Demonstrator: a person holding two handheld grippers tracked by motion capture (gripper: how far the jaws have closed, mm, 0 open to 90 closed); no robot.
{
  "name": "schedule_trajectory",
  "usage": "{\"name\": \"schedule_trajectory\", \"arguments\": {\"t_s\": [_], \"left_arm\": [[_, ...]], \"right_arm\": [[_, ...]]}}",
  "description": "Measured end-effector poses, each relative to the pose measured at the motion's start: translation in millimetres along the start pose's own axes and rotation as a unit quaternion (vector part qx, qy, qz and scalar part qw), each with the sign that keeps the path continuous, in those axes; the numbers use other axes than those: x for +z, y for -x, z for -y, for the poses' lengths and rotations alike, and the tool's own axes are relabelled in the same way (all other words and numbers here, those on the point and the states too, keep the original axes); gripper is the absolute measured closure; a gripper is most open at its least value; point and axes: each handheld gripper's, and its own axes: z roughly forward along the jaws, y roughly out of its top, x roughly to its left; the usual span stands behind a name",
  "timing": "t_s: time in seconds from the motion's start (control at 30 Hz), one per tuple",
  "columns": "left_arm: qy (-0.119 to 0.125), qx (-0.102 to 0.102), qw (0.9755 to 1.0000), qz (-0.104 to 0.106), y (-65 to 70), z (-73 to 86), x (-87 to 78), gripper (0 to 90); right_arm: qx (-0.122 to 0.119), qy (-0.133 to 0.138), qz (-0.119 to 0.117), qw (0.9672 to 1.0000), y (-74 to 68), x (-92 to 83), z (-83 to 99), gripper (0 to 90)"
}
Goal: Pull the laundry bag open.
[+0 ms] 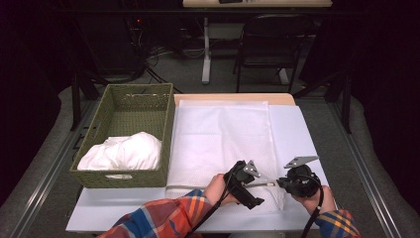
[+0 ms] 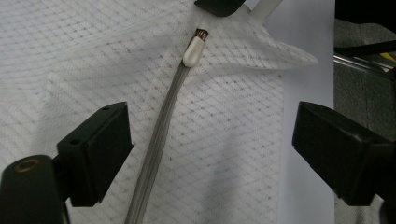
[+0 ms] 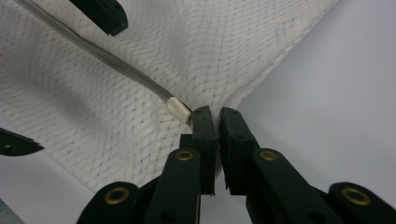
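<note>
1. The right tongs (image 3: 214, 116) are clenched on the corner of one white mesh bag (image 1: 223, 144), beside its small rounded zipper pull (image 3: 177, 108).
2. The left tongs (image 2: 210, 154) gape above the grey ribbed zipper (image 2: 156, 144), gripping nothing.
3. The bag lies flat on the pale counter (image 1: 297, 134).
4. Farther left, one woven green basket (image 1: 166, 119) holds crumpled white cloth (image 1: 124, 152).

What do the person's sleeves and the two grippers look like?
The sleeves are plaid: red, orange, blue and white. Both the left gripper and the right gripper are black, each topped by a grey three-cornered plate, with a black cable trailing. Brass-coloured rivets mark the jaws.
</note>
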Motion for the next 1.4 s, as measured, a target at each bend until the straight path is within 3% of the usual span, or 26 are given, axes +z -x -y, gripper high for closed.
{"name": "schedule_trajectory", "arguments": {"t_s": [0.07,0.1,0.27,0.37,0.6,0.7,0.73,0.77,0.83,0.87,0.93,0.97,1.2,1.23,1.3,1.33,1.4], "left_arm": [[-0.007,0.001,1.0000,-0.005,0.2,-2.2,3.2,15.7],[-0.005,0.000,1.0000,0.006,-1.0,-2.7,5.0,18.3],[-0.002,-0.007,0.9999,0.013,-3.7,-6.6,11.9,39.1],[-0.004,-0.010,0.9998,0.018,-5.3,-9.1,16.1,47.0],[-0.004,-0.029,0.9994,0.019,-11.3,-14.1,24.9,58.1],[-0.001,-0.039,0.9987,0.032,-15.5,-14.8,27.8,63.1],[-0.001,-0.042,0.9989,0.022,-15.2,-15.2,28.3,64.2],[0.000,-0.045,0.9985,0.030,-16.1,-15.4,29.8,65.4],[-0.001,-0.046,0.9987,0.022,-15.4,-16.3,31.7,65.7],[0.001,-0.046,0.9984,0.031,-15.6,-16.6,33.9,67.4],[-0.001,-0.048,0.9986,0.022,-14.2,-17.0,34.6,70.0],[0.002,-0.051,0.9983,0.031,-14.8,-16.7,34.8,71.0],[0.007,-0.059,0.9979,0.025,-13.4,-16.0,35.0,76.9],[0.012,-0.059,0.9976,0.036,-13.1,-16.1,36.3,77.8],[0.012,-0.060,0.9977,0.027,-11.4,-16.4,36.7,77.8],[0.014,-0.057,0.9976,0.035,-11.7,-16.3,37.3,78.4],[0.023,-0.063,0.9973,0.030,-10.2,-16.5,37.8,79.5]], "right_arm": [[0.000,0.000,0.000,1.0000,-0.1,-0.6,-0.1,85.5],[0.001,0.001,-0.001,1.0000,0.0,-0.5,-0.1,85.6],[-0.002,0.002,-0.001,1.0000,-0.7,-1.3,-0.3,85.6],[-0.003,0.003,-0.003,1.0000,-1.5,-0.9,-0.6,85.6],[-0.005,0.004,-0.005,1.0000,-2.3,-0.8,-0.8,85.6],[-0.007,0.003,-0.006,1.0000,-2.3,-0.1,-0.8,85.6],[-0.009,0.003,-0.006,0.9999,-2.5,0.1,-0.8,85.6],[-0.008,0.003,-0.007,0.9999,-2.7,0.5,-0.9,85.6],[-0.008,0.003,-0.007,0.9999,-2.9,0.7,-1.0,85.7],[-0.009,0.003,-0.007,0.9999,-3.2,0.7,-1.1,85.7],[-0.009,0.003,-0.007,0.9999,-3.2,0.6,-1.0,85.7],[-0.009,0.003,-0.006,0.9999,-3.1,0.6,-1.0,85.7],[-0.008,0.005,-0.007,0.9999,-3.4,0.1,-1.2,85.7],[-0.009,0.005,-0.007,0.9999,-3.5,-0.1,-1.3,85.7],[-0.009,0.005,-0.007,0.9999,-3.6,0.0,-1.3,85.7],[-0.008,0.005,-0.008,0.9999,-3.6,0.1,-1.2,85.7],[-0.009,0.005,-0.008,0.9999,-3.9,0.1,-1.3,85.7]]}}
